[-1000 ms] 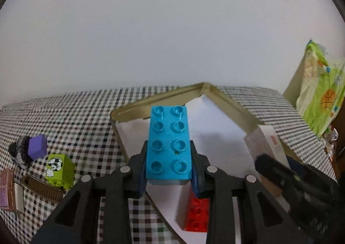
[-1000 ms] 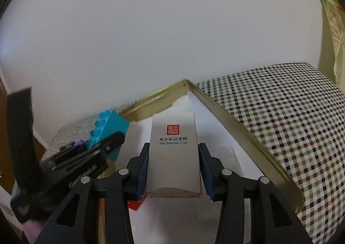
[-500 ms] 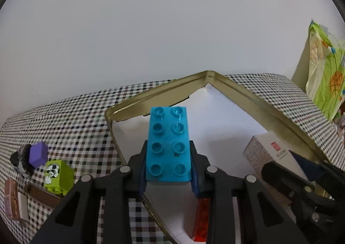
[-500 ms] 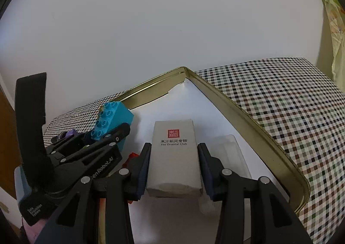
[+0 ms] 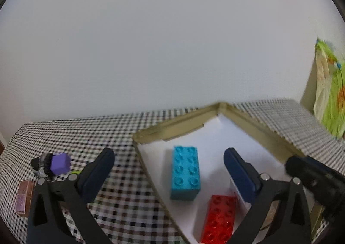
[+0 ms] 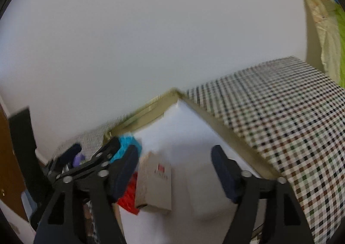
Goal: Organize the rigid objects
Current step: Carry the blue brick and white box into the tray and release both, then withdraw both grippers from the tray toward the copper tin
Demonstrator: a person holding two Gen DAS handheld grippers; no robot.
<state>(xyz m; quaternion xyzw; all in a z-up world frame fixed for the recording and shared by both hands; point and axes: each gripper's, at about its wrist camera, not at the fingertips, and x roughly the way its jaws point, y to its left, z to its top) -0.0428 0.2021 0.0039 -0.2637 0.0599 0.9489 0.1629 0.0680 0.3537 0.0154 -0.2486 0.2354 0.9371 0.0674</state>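
Left gripper (image 5: pixel 169 162): angled downward over the left edge of the tray; fingers spread wide, having just opened, pads clear of everything.
Blue brick (image 5: pixel 185 171): lying studs-up on the white floor of the tray (image 5: pixel 172 129), between the left fingers but touching neither.
Red brick (image 5: pixel 220 220): on the tray floor, just nearer the camera than the blue brick.
Right gripper (image 6: pixel 174 162): angled downward over the tray interior; fingers apart, having just opened, pads not pressing on anything.
White box (image 6: pixel 155 181): resting tilted in the tray between the right fingers, closer to the left finger; contact there cannot be told because of blur.
Left view only: purple block (image 5: pixel 61 163) and a brown item (image 5: pixel 24 197) on the checked tabletop (image 5: pixel 86 134), left of the tray.
Right view only: the white box's printed top face; the left gripper seen from its side.
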